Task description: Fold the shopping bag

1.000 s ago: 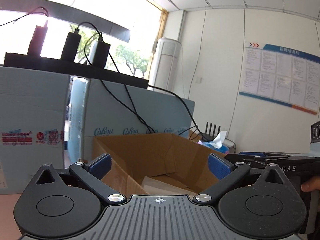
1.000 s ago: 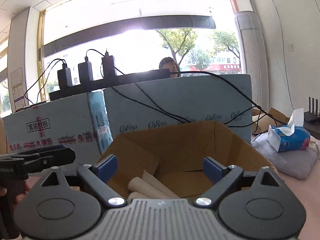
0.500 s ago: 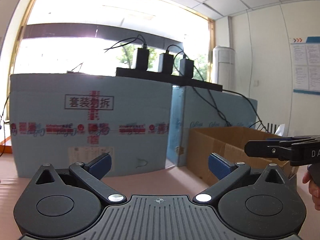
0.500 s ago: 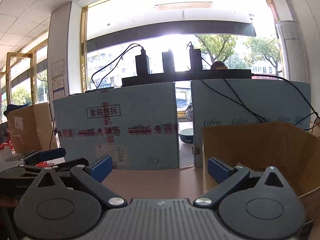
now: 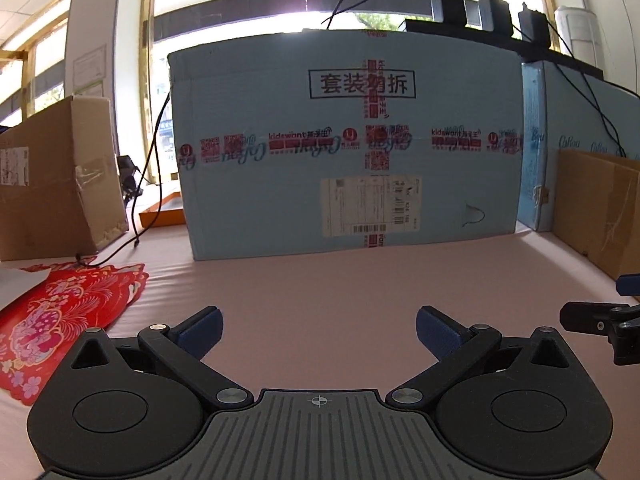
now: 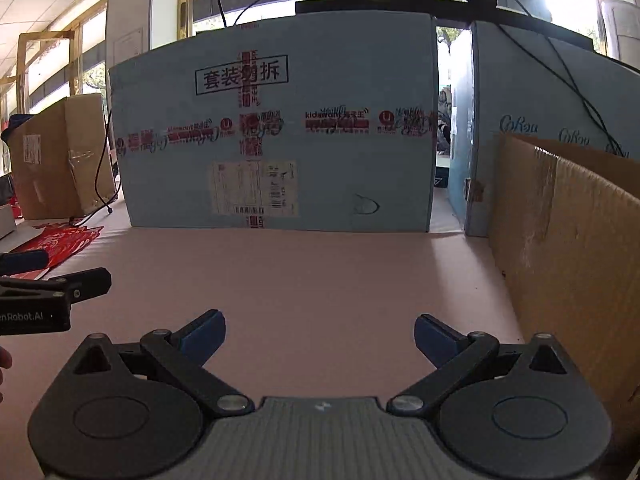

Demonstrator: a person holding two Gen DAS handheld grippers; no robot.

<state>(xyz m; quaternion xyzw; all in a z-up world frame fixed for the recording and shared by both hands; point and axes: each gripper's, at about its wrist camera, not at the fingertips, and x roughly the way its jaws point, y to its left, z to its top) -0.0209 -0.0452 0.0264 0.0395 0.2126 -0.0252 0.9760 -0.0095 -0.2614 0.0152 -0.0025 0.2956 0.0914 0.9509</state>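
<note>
Over the bare pink counter (image 5: pixel 320 280), I had swung both tongs, left (image 5: pixel 318 330) and right (image 6: pixel 319 336), off the brown carton (image 6: pixel 568 248) at three o'clock; both gaped wide, empty, no shopping bag visible yet.

left wrist: low, faces blue carton (image 5: pixel 352 144) | right wrist: beside it, same carton, pink tabletop (image 6: pixel 320 276) shared

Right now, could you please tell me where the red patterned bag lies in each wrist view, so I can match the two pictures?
Left wrist view: the red patterned bag lies flat on the pink table at lower left, just left of the left tongs.
Right wrist view: the bag is a small red patch at the left edge, mid-height.
Shared landmark: the big blue carton with red tape, standing behind.
</note>
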